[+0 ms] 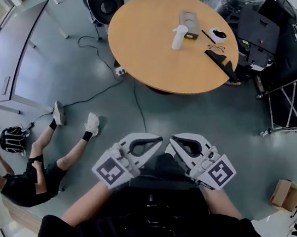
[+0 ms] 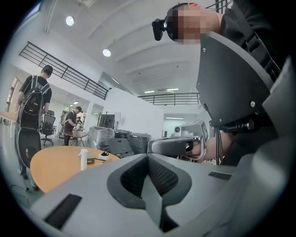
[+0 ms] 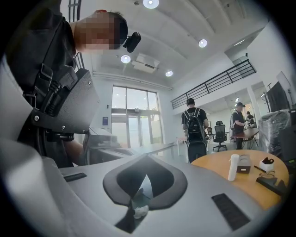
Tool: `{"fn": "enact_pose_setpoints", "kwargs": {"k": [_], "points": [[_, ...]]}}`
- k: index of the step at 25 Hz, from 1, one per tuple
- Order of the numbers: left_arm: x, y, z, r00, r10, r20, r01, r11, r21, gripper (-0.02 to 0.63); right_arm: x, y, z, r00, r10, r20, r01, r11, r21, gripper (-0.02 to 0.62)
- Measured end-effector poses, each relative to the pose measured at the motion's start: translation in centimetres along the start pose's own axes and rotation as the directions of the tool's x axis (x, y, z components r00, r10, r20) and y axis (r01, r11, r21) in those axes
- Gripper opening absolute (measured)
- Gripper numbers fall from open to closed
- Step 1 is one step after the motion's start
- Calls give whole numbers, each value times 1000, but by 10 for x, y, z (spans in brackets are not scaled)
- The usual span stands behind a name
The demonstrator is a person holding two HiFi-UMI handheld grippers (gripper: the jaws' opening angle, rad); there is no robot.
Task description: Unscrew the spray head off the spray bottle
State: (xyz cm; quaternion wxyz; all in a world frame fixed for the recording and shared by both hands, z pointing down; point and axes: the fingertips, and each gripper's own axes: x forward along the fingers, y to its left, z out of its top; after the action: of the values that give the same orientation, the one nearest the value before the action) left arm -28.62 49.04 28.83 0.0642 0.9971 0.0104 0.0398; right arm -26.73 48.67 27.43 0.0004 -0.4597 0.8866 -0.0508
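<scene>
A large open-plan office hall is suggested by a round table (image 1: 164, 41) and office chair (image 1: 104, 0) at top centre, a railed mezzanine (image 2: 64, 71) and glass doors (image 3: 134, 125).

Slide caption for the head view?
Left gripper and right gripper shut, empty, far from spray bottle on round table.

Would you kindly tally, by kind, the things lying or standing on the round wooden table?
white spray bottle: 1
grey box: 1
eyeglasses: 1
thin black stick, perhaps a pen: 1
small white-and-black object: 1
long black object at the table's edge: 1
Total: 6
</scene>
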Motion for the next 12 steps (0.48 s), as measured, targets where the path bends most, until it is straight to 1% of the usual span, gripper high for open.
{"fn": "enact_pose_setpoints", "kwargs": {"k": [3, 12], "points": [[30, 11, 11, 999, 34, 14, -34, 999, 5, 5, -8, -28, 3, 998, 54, -16, -54, 999, 8, -1], [139, 51, 40, 988, 152, 21, -152, 988, 15, 5, -40, -138, 30, 984, 175, 11, -175, 984, -14, 0]]}}
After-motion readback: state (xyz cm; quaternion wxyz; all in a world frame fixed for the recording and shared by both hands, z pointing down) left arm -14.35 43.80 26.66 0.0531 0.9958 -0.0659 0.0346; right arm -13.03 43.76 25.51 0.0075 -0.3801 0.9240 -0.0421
